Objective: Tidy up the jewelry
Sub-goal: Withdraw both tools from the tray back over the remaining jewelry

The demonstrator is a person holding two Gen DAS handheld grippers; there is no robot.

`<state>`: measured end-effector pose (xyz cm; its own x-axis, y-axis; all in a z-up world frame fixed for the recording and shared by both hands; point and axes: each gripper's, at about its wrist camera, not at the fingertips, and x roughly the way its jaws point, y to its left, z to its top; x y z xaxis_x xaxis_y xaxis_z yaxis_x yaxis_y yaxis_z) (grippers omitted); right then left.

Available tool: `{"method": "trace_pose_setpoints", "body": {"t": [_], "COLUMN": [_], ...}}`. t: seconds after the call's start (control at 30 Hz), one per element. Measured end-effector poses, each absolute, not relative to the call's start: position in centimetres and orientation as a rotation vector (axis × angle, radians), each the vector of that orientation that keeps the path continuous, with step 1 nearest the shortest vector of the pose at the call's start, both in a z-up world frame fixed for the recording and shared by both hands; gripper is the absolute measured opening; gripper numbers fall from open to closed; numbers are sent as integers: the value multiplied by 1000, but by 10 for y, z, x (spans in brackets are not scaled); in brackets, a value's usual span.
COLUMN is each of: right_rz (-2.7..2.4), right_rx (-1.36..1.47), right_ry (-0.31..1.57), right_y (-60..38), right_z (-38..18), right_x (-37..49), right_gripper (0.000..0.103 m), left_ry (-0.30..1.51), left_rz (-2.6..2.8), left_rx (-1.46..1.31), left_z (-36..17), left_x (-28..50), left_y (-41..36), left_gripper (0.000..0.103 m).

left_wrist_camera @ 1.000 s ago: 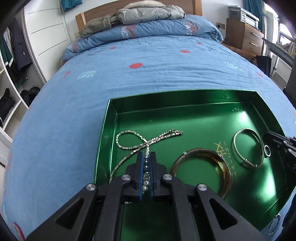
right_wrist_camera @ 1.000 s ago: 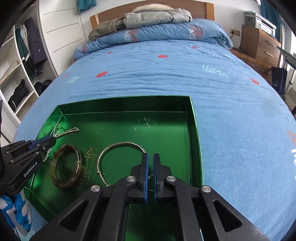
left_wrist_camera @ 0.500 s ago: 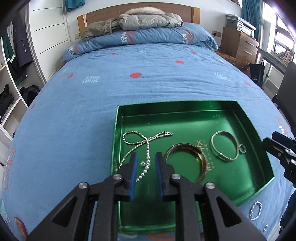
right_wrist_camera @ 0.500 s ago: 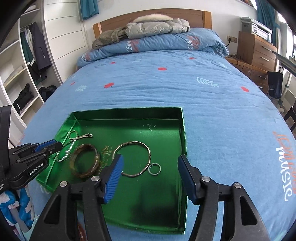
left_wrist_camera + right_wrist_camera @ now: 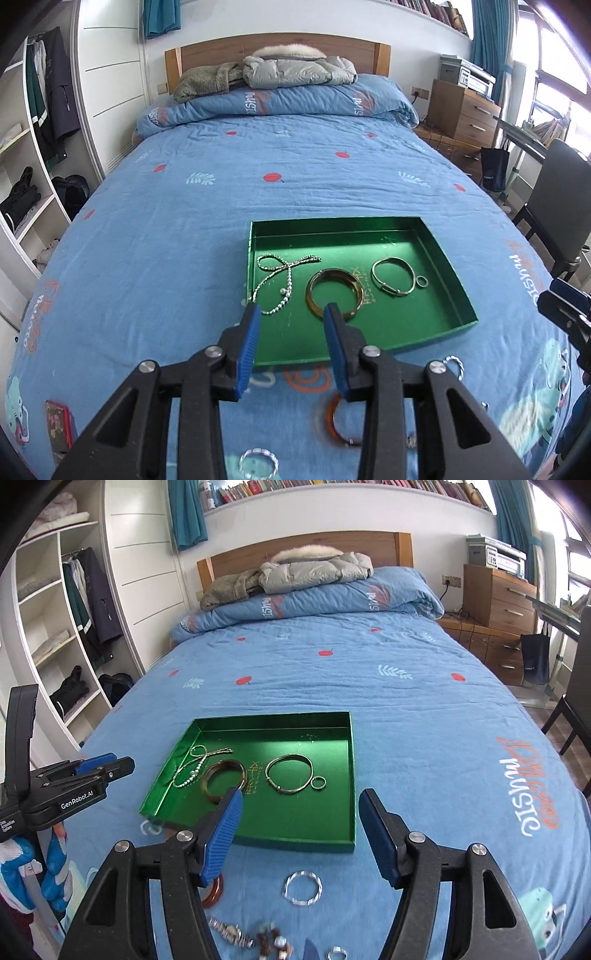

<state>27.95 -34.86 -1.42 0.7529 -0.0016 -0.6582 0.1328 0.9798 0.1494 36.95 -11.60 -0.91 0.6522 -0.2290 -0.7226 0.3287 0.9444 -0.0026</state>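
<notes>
- Left gripper [image 5: 291,317]: let go of the beaded necklace [image 5: 277,277], jaws opening, nothing between, lifted back above the green tray [image 5: 458,295].
- Right gripper [image 5: 299,808]: likewise risen, jaws opening, empty; small ring [image 5: 318,783] now ahead.

One green tray [image 5: 352,760] holds one necklace [image 5: 192,766], two bangles [image 5: 223,781], one small ring [image 5: 318,783].

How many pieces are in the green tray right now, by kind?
In the green tray:
Chain necklace: 1
Amber bangle: 1
Silver bangle: 1
Small ring: 1
Total: 4
</notes>
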Motion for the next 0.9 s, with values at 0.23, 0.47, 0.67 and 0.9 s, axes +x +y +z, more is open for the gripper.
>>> {"method": "trace_pose_setpoints", "body": {"t": [0.23,0.47,0.67,0.9], "right_rz": [-83,-94,-86,-60], "right_rx": [168,155,150,162], "right_ry": [644,547,491,453], "right_y": [-349,-354,-356,-358], "right_z": [24,68,87,89], "right_x": [214,147,102,62], "right_gripper": [65,65,66,66], "left_ry": [712,662,638,630], "left_rz": [-254,-171,-118,-141], "left_rx": [145,98,91,107], "left_z": [37,71,83,82], "left_x": [315,267,224,176], "left_y": [-67,-8,20,24], "left_gripper": [34,34,34,34]}}
